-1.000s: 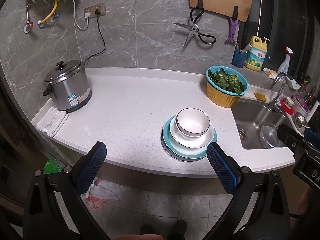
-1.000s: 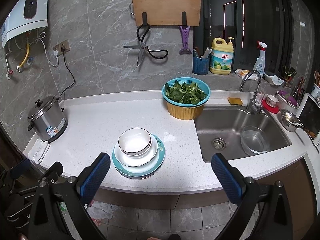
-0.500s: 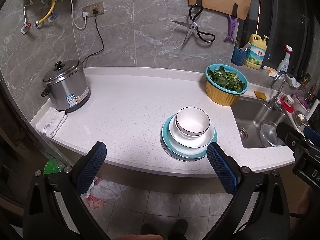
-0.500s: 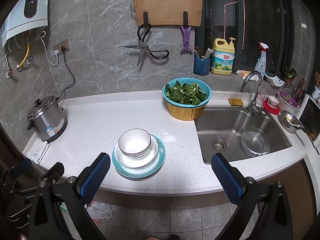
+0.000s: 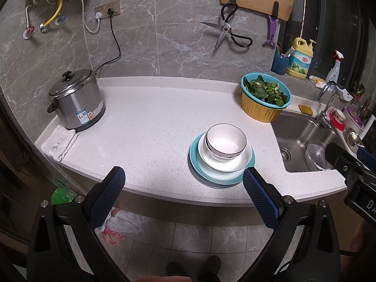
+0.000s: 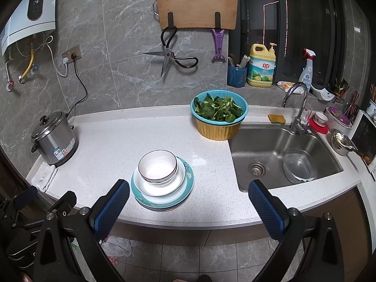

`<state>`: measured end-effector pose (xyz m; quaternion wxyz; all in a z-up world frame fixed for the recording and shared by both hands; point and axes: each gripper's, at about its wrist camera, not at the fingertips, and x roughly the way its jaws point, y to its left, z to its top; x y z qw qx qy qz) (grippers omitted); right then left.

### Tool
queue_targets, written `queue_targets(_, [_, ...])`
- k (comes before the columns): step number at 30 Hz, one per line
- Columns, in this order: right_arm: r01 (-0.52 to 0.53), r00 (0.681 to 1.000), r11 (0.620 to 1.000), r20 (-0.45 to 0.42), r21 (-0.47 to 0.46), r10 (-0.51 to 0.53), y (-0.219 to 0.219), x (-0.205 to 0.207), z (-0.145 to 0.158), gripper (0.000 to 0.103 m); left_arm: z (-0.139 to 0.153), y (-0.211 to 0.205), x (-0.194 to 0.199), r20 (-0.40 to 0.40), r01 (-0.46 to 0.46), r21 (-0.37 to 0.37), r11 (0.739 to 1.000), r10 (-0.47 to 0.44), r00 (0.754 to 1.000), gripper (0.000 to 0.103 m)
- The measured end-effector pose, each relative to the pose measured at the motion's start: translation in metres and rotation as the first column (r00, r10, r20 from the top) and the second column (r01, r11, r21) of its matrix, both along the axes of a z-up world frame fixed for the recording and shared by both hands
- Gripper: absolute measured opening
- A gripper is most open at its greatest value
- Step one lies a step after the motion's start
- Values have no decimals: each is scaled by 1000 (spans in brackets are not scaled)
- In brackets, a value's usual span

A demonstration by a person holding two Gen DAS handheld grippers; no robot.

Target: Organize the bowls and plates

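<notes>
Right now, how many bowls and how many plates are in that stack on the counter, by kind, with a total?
Bowls: 1, white with a dark rim, on top.
Plates: 2 that show, a white one on a teal one; a further rim underneath cannot be told.
Total: 3 pieces. Both grippers, left and right, are open and hold nothing.

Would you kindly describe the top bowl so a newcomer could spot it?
Find the sink; left of it on the white counter sits a stack on a teal plate. The bowl crowns it: white, dark-rimmed, deeper than the dishes beneath.
</notes>
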<state>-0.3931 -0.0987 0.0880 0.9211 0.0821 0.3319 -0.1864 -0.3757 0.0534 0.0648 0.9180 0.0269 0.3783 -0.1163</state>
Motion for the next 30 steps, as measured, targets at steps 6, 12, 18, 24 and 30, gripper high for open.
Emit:
queue_targets(6, [-1,1000,1000,-2,-3,1,-2,2,-2,103,-5,0,2,-5,5,4,1000,-5,1000,102])
queue_targets(12, [-1,1000,1000,-2,-3,1,-2,2,-1,103,-6,-1,2,-5,5,4,1000,-5,1000,102])
queue_targets(18, [-4,1000,1000,-5,-1,4,-3,4,-3,103,-6,0,3,-6,5,5,1000,-5,1000,102])
queue_targets(24, [-4,1000,1000,-5,-1,4,-3,5,-4,103,-6,0,4,-7,6,6,1000,-6,1000,102])
queue_targets(30, [-3,1000,1000,-6,-1,3,-3,5,-4,103,-6,0,4,-7,7,6,1000,-7,1000,102])
